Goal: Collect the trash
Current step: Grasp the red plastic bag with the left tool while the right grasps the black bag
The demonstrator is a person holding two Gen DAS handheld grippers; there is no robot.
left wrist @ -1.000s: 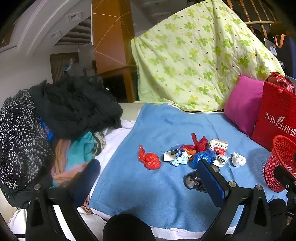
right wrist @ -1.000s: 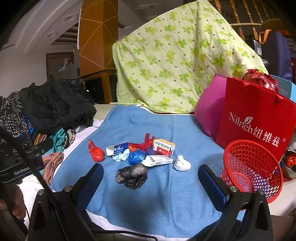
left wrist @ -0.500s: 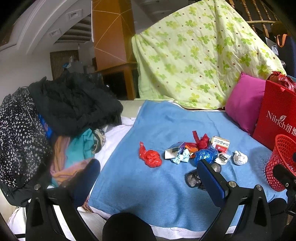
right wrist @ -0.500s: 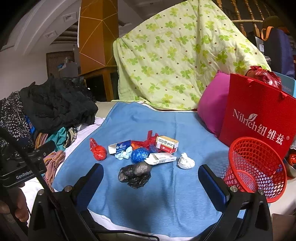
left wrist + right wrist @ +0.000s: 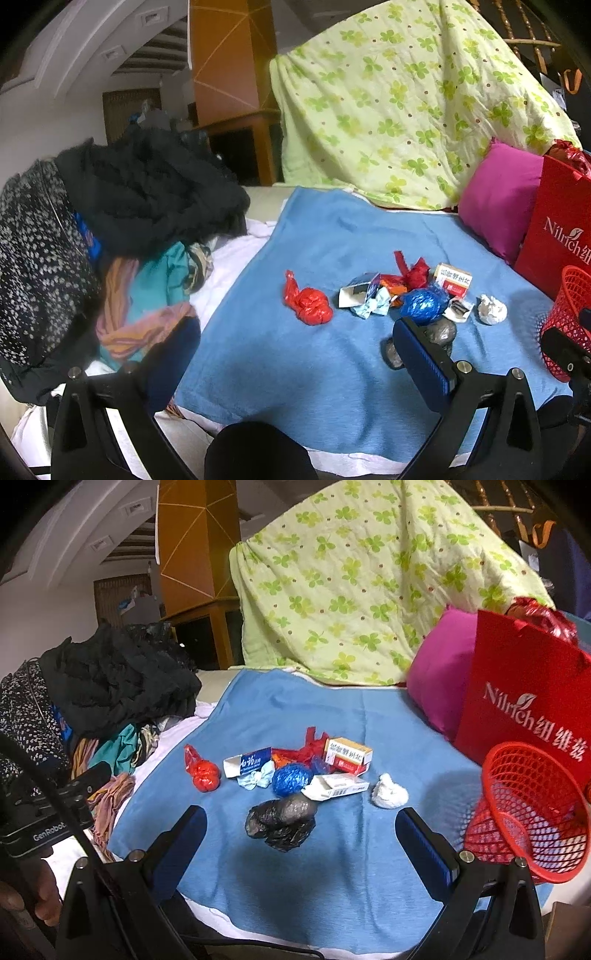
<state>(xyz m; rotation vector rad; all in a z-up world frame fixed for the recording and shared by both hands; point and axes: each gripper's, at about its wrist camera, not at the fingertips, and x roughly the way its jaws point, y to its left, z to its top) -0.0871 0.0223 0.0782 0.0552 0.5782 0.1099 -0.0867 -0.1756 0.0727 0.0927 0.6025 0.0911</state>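
Observation:
Trash lies on a blue blanket (image 5: 280, 871): a red plastic wad (image 5: 308, 304) (image 5: 203, 773), a black bag wad (image 5: 282, 818), a blue foil ball (image 5: 291, 780) (image 5: 423, 305), a white paper ball (image 5: 388, 794) (image 5: 491, 309), and several small cartons (image 5: 347, 755). A red mesh basket (image 5: 528, 812) stands at the right, tilted; its edge shows in the left wrist view (image 5: 570, 317). My left gripper (image 5: 291, 363) is open and empty, short of the red wad. My right gripper (image 5: 299, 838) is open and empty, just short of the black wad.
A red paper bag (image 5: 524, 705) and a magenta pillow (image 5: 439, 679) stand behind the basket. A green clover quilt (image 5: 362, 587) drapes at the back. A pile of dark clothes (image 5: 110, 221) lies left of the blanket.
Both grippers have moved slightly forward towards the trash pile; the objects look a little nearer. Nothing was taken hold of.

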